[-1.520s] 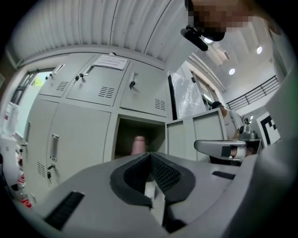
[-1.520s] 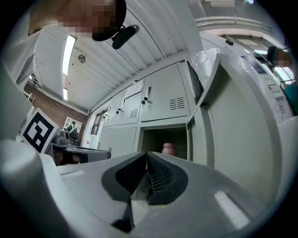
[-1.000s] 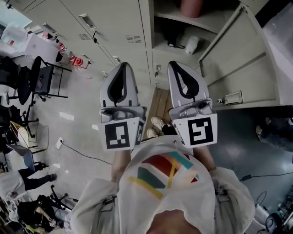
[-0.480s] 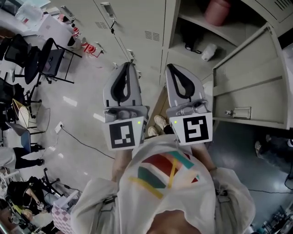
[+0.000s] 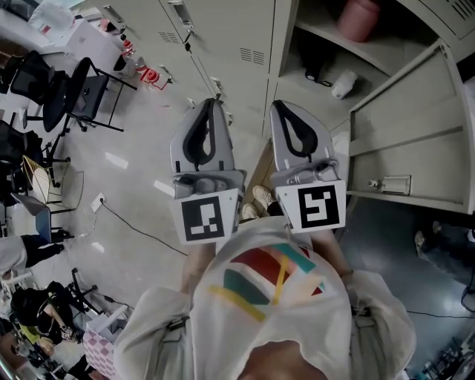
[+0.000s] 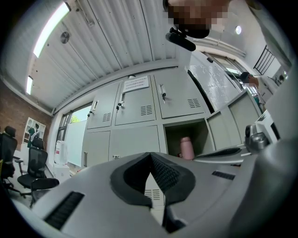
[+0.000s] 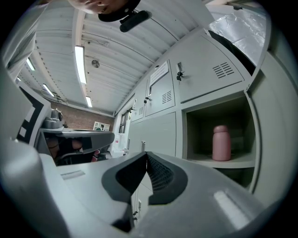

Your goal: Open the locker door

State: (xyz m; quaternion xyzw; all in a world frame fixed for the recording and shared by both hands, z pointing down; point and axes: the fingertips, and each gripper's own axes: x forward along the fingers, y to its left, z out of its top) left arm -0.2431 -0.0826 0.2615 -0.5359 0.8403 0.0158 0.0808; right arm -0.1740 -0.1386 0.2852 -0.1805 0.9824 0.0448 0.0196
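A wall of pale grey lockers [image 5: 223, 44] faces me. One locker door [image 5: 415, 141] stands swung wide to the right, with its latch [image 5: 392, 184] showing on the edge. Inside the open compartment a pink bottle [image 5: 358, 18] [image 7: 220, 142] [image 6: 186, 148] stands on a shelf, and a small white object [image 5: 342, 83] lies on the shelf below. My left gripper [image 5: 210, 104] [image 6: 150, 154] and right gripper [image 5: 278, 106] [image 7: 145, 154] are held side by side in front of the lockers, both shut with nothing in them, touching nothing.
Black office chairs [image 5: 63, 96] stand at the left on the shiny floor. A cable [image 5: 133, 226] runs across the floor from a wall socket. My shoes [image 5: 254, 200] show below the grippers. Closed lockers with handles [image 5: 180, 18] sit left of the open one.
The view has shifted slightly, so the lockers and open door sit a little lower and further right. Both grippers stay shut and close together.
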